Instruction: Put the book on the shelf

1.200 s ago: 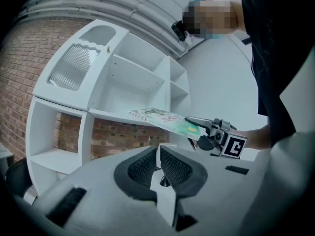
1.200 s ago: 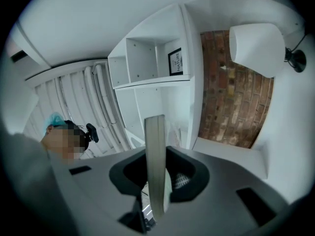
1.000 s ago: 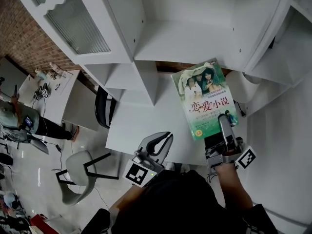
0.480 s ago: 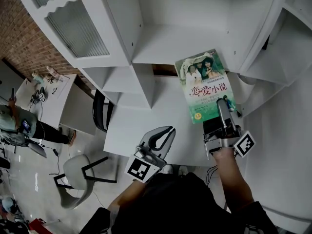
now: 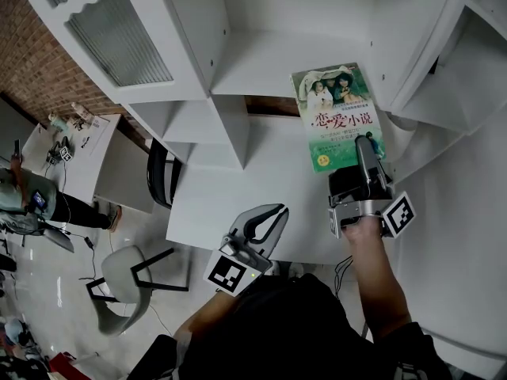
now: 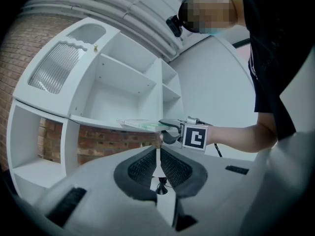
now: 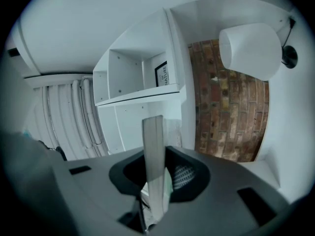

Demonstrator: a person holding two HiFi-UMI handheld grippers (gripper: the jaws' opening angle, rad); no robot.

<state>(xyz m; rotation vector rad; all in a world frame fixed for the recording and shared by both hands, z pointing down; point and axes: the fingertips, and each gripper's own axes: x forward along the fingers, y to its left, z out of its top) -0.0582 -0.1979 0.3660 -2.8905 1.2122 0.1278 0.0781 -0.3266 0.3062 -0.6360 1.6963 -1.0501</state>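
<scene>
Far left in the head view: brick wall (image 5: 32, 70), and below it a person (image 5: 20, 200) standing on a pale floor. Nearer, a grey chair (image 5: 127, 279). Next, a white cabinet door (image 5: 119, 34) with ribbed glass, swung open. Under it, a black chair (image 5: 161, 176) set against a white desk (image 5: 230, 204).

Over the desk's near edge, left gripper (image 5: 279, 210), pointing about level, pads pressed together with nothing between them, as plain in the left gripper view.

Further right, white shelf (image 5: 261, 66): an open compartment with a bare board.

Book (image 5: 339, 117), green cover with faces and red characters, held flat and cover up. Far end lapping over the front edge of the shelf board, near end out above the desk. Resting on the board or just clear of it: impossible to tell.

At the book's near edge, right gripper (image 5: 365, 145), tipped upward and clamped on the book. In the right gripper view, book edge-on between the two pads, both pressing it.

Rightmost, a white lampshade (image 7: 248, 50) against brick.
</scene>
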